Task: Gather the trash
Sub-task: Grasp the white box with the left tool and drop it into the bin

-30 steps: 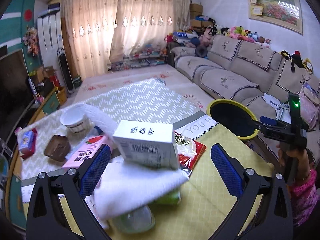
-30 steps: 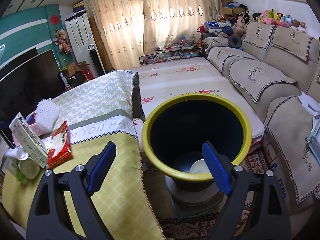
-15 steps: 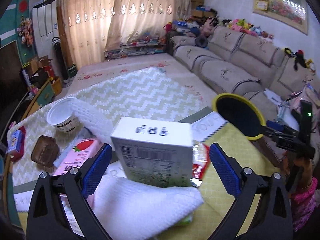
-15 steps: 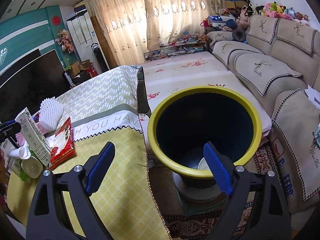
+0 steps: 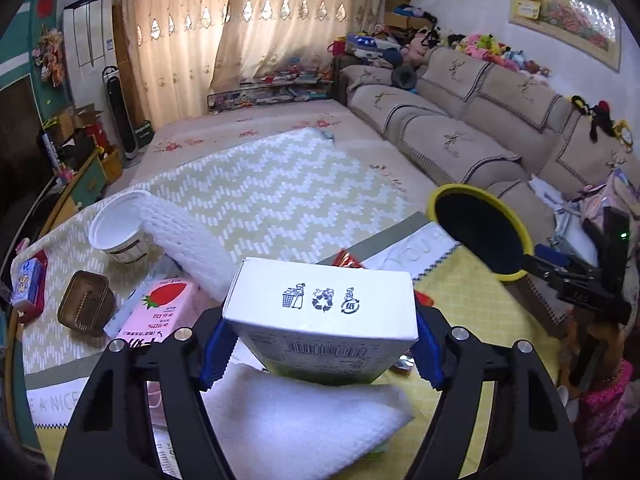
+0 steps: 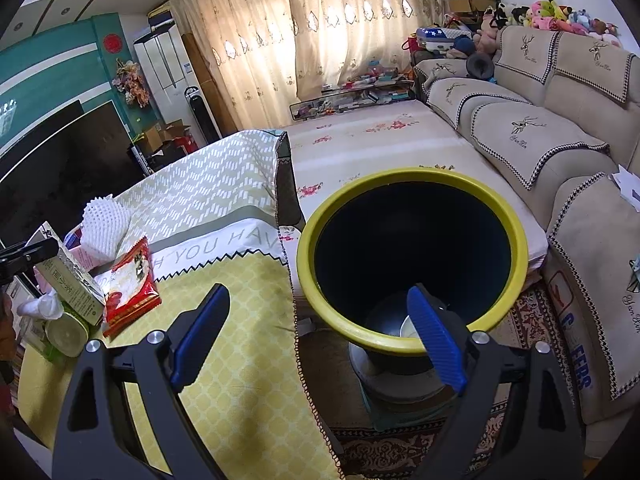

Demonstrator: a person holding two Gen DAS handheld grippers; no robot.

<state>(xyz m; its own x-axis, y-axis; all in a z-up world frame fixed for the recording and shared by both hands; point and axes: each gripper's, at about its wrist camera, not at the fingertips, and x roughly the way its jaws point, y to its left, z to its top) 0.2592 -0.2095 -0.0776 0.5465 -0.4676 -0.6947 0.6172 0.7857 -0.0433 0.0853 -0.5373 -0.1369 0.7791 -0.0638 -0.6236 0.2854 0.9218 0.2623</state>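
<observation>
My left gripper (image 5: 318, 344) is shut on a white carton box (image 5: 320, 316) with recycling marks and a barcode, held over a white paper towel (image 5: 296, 420) on the table. The box also shows at the far left of the right wrist view (image 6: 72, 280). A dark bin with a yellow rim (image 6: 412, 256) stands beside the table's right end, with a small white cup inside; it also shows in the left wrist view (image 5: 480, 236). My right gripper (image 6: 320, 336) is open and empty, just above the bin's near rim.
On the table (image 5: 472, 304) lie a pink strawberry carton (image 5: 156, 316), a brown plastic tray (image 5: 86, 308), a white cup (image 5: 118, 232), white foam netting (image 5: 188, 244), a red snack packet (image 6: 132, 280) and a green jar (image 6: 66, 332). A sofa (image 6: 560, 120) stands at right.
My left gripper moved forward onto the white box and its jaws closed on it. My right gripper stayed open over the bin, drifting slightly.
</observation>
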